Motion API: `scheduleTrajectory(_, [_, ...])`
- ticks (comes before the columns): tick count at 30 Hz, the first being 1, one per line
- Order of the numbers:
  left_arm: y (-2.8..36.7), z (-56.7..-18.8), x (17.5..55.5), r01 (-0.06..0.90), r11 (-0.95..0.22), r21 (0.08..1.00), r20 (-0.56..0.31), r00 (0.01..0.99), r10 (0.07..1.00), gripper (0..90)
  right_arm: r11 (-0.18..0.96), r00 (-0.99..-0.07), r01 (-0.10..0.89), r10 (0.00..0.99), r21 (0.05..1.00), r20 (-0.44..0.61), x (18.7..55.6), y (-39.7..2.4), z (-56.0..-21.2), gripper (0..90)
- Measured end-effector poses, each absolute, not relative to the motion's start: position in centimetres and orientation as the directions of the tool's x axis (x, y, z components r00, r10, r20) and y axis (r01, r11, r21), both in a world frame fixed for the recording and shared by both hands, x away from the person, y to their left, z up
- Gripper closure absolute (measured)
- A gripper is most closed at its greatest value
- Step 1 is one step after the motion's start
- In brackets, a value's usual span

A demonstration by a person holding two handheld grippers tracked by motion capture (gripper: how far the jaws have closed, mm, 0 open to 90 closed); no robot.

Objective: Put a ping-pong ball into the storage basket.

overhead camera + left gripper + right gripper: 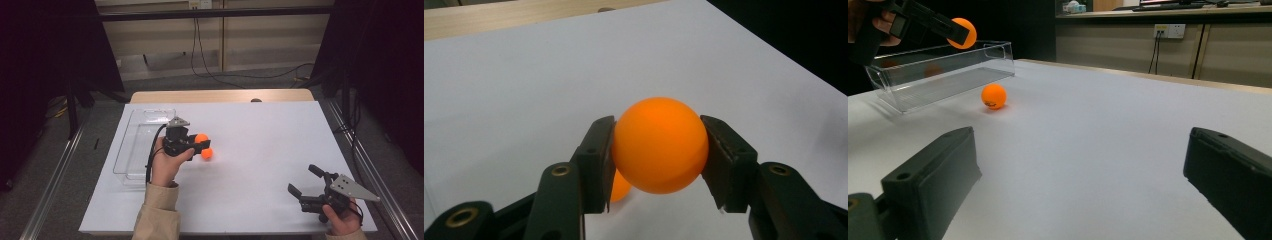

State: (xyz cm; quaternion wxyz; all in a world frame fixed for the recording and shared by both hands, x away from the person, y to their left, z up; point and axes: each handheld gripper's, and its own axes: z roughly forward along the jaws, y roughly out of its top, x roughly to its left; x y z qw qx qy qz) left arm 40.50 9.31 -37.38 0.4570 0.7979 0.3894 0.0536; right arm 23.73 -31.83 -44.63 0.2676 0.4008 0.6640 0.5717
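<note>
desk [260,150]: white top, wood strip along the far edge; carries everything below.
clear bin [142,145]: long transparent tray, empty, just to the left of the left hand-held gripper, long side running away from the person; in the right gripper view seen far off at upper left [943,75].
right hand-held gripper [306,184]: low at the near right corner of the desk, well apart from the left one; jaws spread wide, nothing between them, bare white surface in the gap in its own view [1078,200].
left hand-held gripper [200,145]: raised off the desk, pointing right, just beside the bin; jaws clamped on the held ball, one pad on each side in its own view [656,152].
held ball [659,145]: orange, pinched between the left pads, off the surface; in the high view at the jaw tips [201,138]; in the right gripper view above the bin's rim [964,31].
second ball [207,153]: orange, loose on the desk, directly under and just behind the held one; partly hidden by the left jaw in the left gripper view [620,186]; dark print on its side, next to the bin's end, in the right gripper view [994,96].
</note>
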Motion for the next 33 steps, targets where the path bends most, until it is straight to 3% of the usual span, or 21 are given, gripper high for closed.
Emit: scheduleTrajectory(33, [11.6, -36.8, 40.6, 0.572, -0.234, 0.786, -0.265, 0.655, 0.707, 50.9, 0.024, -0.535, 0.225, 0.839, 0.974, 0.103, 23.7, -31.8, -44.6, 0.7])
